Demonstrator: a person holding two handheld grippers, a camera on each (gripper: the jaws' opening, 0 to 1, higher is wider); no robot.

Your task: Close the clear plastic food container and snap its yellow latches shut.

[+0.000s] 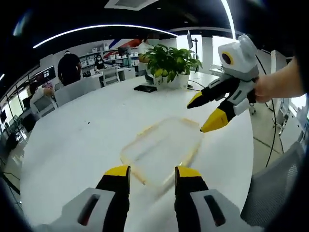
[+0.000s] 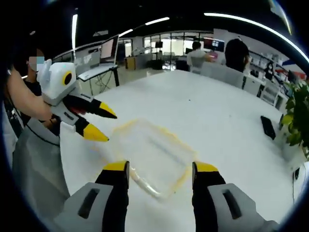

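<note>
on white table (image 1: 72,140): clear container (image 1: 161,150), potted plant (image 1: 169,65), phone (image 1: 145,88) behind.

I am looking along my right gripper (image 2: 157,169), its two yellow-tipped jaws standing apart with nothing between them. Just beyond the jaws, the clear container (image 2: 150,157) is lying flat on the white surface (image 2: 212,116), its yellowish trim running around the edges; whether its latches are snapped I cannot tell. The left gripper (image 2: 99,121) is hovering beside the container's left edge, its jaws spread, the lower tip close to the rim, and a person's arm (image 2: 24,99) is holding it. Beyond the container, toward the surface's right edge, a dark flat object (image 2: 267,127) is lying beside a leafy plant (image 2: 298,116).
</note>
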